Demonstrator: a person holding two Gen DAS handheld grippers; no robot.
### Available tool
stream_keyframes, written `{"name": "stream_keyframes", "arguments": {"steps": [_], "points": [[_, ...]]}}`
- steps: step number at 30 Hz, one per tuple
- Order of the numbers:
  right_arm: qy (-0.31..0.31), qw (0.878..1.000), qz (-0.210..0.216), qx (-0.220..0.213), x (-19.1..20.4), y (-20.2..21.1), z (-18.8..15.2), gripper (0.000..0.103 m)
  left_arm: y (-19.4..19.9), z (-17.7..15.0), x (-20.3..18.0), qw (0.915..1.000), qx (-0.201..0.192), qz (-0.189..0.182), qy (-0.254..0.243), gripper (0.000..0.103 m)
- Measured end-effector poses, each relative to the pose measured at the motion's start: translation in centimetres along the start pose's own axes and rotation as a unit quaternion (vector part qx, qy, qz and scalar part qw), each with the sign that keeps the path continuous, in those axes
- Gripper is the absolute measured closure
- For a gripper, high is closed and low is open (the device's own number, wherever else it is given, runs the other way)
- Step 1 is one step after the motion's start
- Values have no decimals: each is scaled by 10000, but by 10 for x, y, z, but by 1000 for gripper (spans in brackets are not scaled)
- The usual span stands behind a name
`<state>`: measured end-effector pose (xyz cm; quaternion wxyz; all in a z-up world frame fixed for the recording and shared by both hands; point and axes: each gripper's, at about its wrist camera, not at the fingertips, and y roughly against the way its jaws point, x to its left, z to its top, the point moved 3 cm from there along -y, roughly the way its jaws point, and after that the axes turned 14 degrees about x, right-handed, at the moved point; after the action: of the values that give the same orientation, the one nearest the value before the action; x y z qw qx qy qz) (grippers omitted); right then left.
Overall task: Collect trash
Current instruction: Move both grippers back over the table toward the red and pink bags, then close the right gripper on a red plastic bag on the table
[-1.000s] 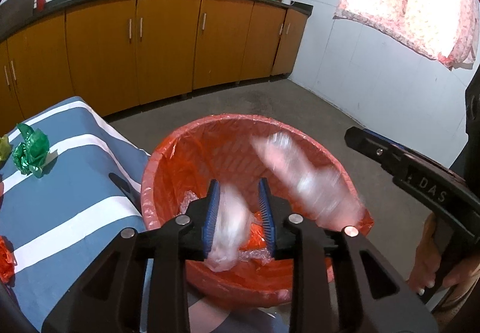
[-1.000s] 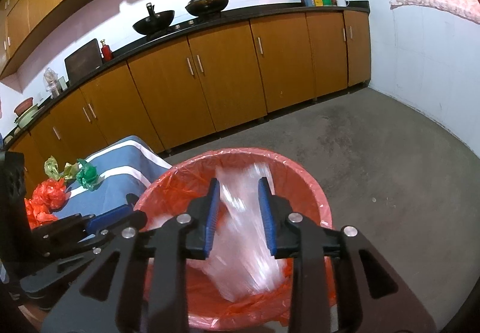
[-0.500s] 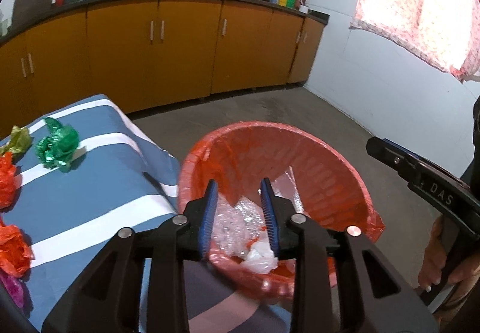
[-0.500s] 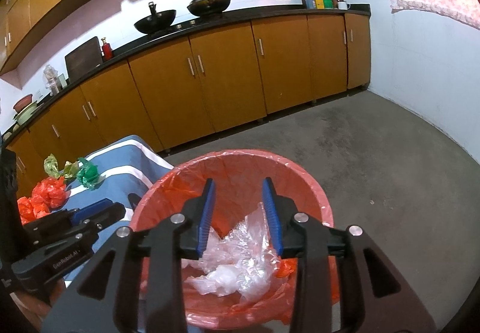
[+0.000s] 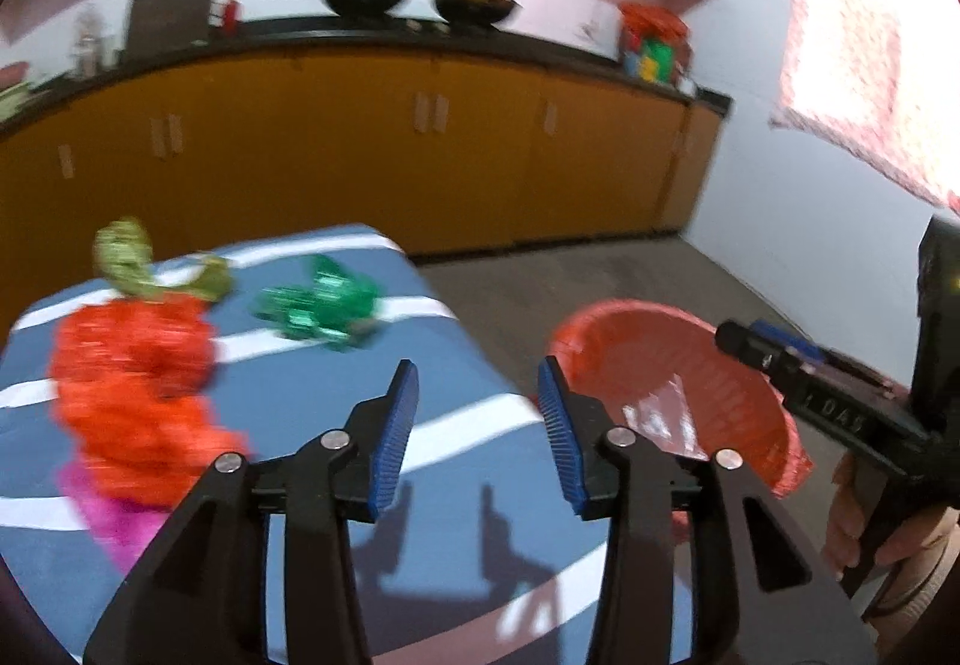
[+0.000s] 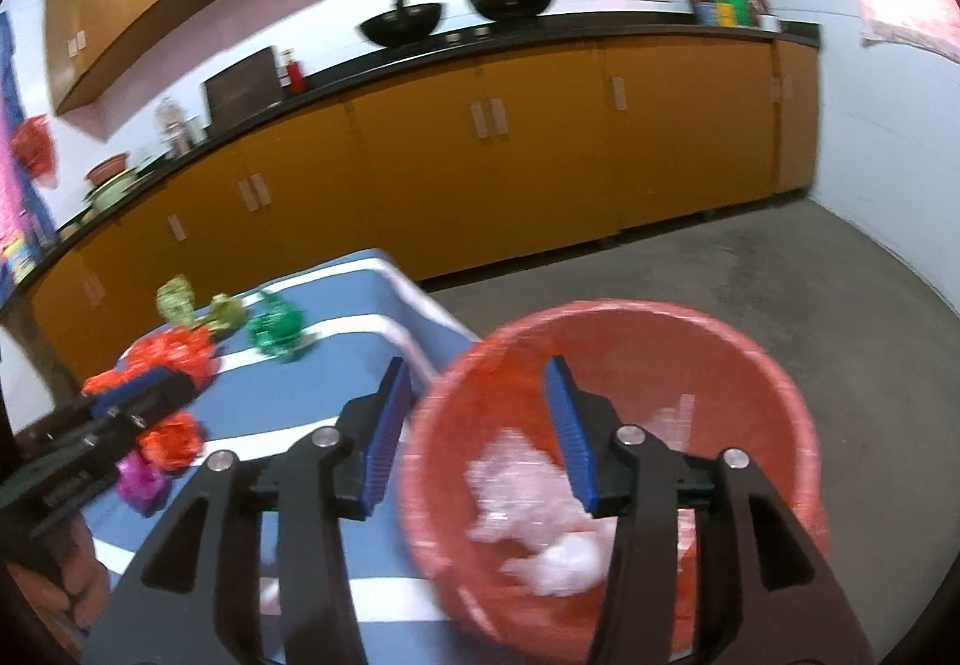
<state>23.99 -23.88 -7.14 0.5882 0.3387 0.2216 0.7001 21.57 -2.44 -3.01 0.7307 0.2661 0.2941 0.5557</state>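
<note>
Both sets of fingers opening, empty, near the bin.
Left gripper and right gripper risk snagging the red bin liner or dragging crumpled bags off the counter.

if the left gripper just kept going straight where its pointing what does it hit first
Most likely the bare striped tablecloth: the left gripper, jaws opening and empty, points down at it. The green wrapper lies beyond and leftward, the red bin off to the right.
</note>
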Motion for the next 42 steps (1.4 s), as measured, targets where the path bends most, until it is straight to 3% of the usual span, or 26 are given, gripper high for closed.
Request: {"name": "stream_keyframes", "arguments": {"steps": [3,6,14,21,26,30,31,32,34,35,38,42], "points": [[240,9993,264,79,33,-8,2,53,22,-6,36,9990,-190,302,280,57],[506,9972,526,181,70,-18,1,52,44,-15,78,9943,-392,830,542,55],[1214,9841,1212,452,175,-42,-10,51,69,-51,184,9713,-373,1834,1470,54],[1716,9716,1531,560,247,-53,-20,48,78,-77,225,9605,-278,2134,1765,50],[1899,9662,1650,567,280,-57,-24,43,77,-86,240,9586,-190,2158,1848,50],[1986,9667,1499,605,293,-67,-28,42,76,-88,243,9592,-160,2129,1855,50],[1991,9674,1429,635,293,-71,-28,45,75,-88,243,9598,-159,2114,1839,50],[1986,9678,1397,661,292,-74,-29,60,74,-88,242,9607,-157,2093,1816,50],[1953,9683,1354,773,290,-80,-29,80,72,-88,240,9623,-139,2058,1770,50],[1932,9689,1334,779,287,-81,-29,85,70,-87,238,9633,-122,2033,1746,50],[1868,9722,1238,682,277,-78,-26,94,63,-85,231,9668,-71,1903,1703,50],[1608,9789,1127,572,254,-74,-17,95,55,-81,217,9722,-29,1709,1600,49]]}}
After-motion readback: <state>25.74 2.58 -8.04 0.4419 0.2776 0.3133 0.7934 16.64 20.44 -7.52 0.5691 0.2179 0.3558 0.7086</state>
